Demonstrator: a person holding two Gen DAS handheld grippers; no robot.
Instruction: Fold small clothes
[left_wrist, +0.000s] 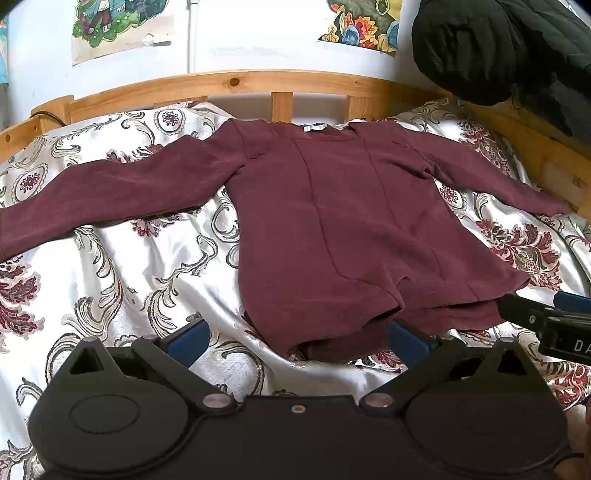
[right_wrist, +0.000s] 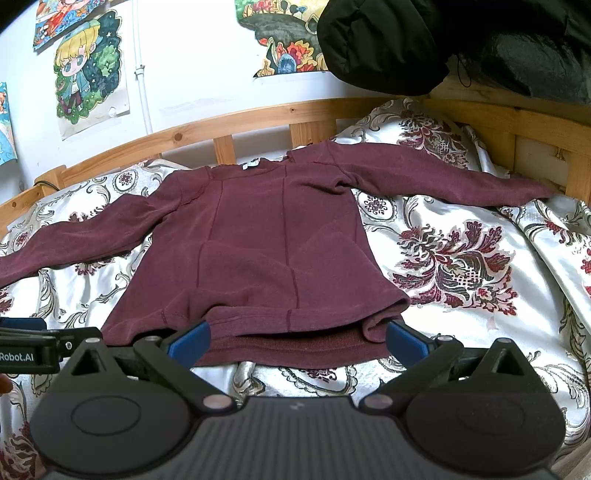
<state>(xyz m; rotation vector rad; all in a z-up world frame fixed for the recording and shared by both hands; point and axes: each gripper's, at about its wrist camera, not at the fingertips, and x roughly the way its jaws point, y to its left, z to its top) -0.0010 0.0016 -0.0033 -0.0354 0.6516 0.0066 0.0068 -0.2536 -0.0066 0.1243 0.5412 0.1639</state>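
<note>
- We see the sweater (left_wrist: 332, 221) spread flat on the quilt (left_wrist: 122, 280), collar toward the headboard (left_wrist: 236, 83), sleeves out to both sides.
- Our left gripper (left_wrist: 295, 341) and right gripper (right_wrist: 297, 338) both gape wide and hold nothing, at the hem, the end away from the headboard.
- The hem is rumpled and doubled; we could pinch only one layer.
- The quilt looks slippery, so the sweater may slide and fold crooked.
</note>
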